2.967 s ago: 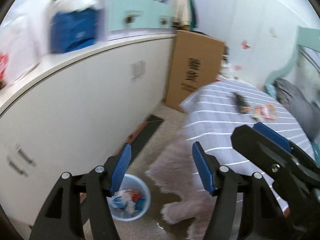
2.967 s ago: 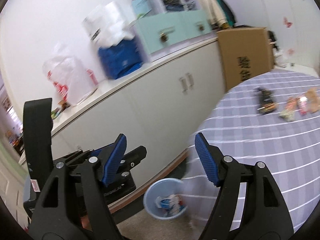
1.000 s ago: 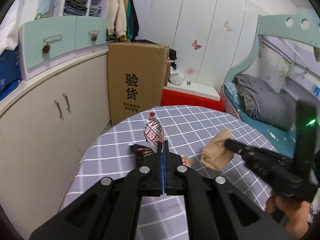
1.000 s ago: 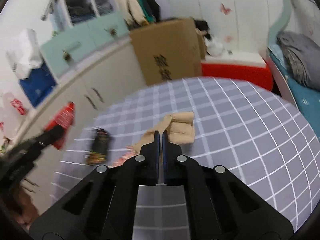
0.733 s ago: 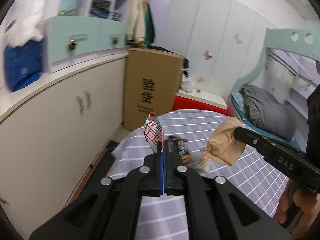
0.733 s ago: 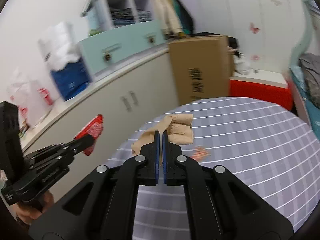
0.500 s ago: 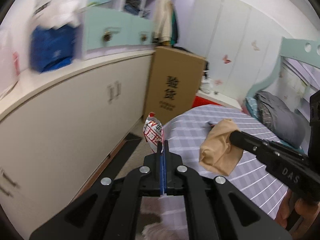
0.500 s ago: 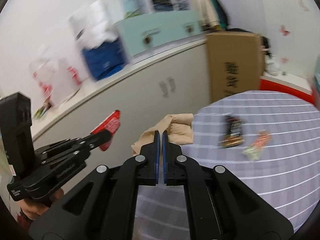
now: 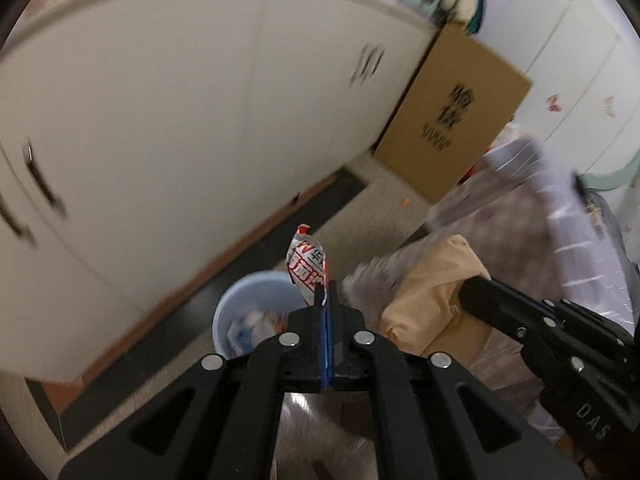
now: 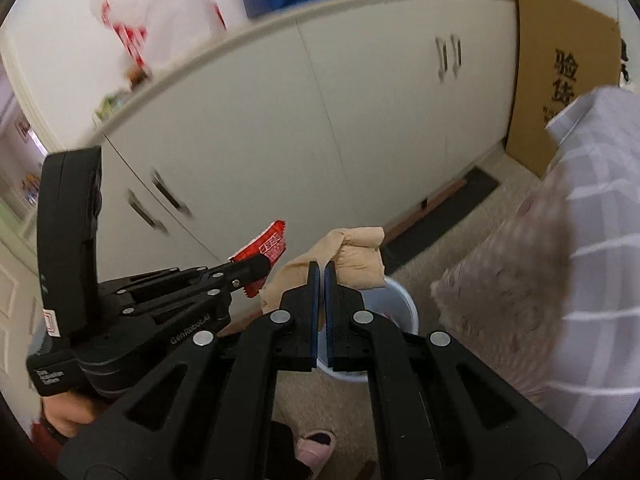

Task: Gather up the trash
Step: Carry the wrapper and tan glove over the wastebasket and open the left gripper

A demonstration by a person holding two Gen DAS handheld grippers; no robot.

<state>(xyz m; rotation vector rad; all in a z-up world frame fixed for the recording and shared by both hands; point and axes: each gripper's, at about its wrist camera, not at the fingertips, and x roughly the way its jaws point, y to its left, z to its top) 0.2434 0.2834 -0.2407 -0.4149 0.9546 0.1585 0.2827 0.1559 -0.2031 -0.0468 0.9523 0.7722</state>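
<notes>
left gripper (image 9: 325, 304): your jaws clenched on the red-white wrapper (image 9: 308, 266), light, crinkly, slippery, pinched by its edge above the blue bin (image 9: 256, 312) | right gripper (image 10: 319, 276): jaws clenched on the limp, soft tan stocking (image 10: 344, 260) over the same bin.

The light-blue trash bin (image 9: 256, 312) sits on the floor with its mouth open upward, so dropping in from above is clear, though trash already covers its bottom. In the left wrist view the white cabinet (image 9: 180, 120) walls off everything from 9 to 12 o'clock, right behind the bin. Toward 1 o'clock a cardboard box (image 9: 452, 116) stands against it. The gap at 12 o'clock is bare floor with a dark mat (image 9: 312, 216). From 2 to 4 o'clock the checked tablecloth (image 10: 592, 240) and a fuzzy rug (image 10: 516, 256) crowd in. The right tongs (image 9: 466, 294) with their tan wad (image 9: 436, 292) hang just beside the bin at 3 o'clock.
</notes>
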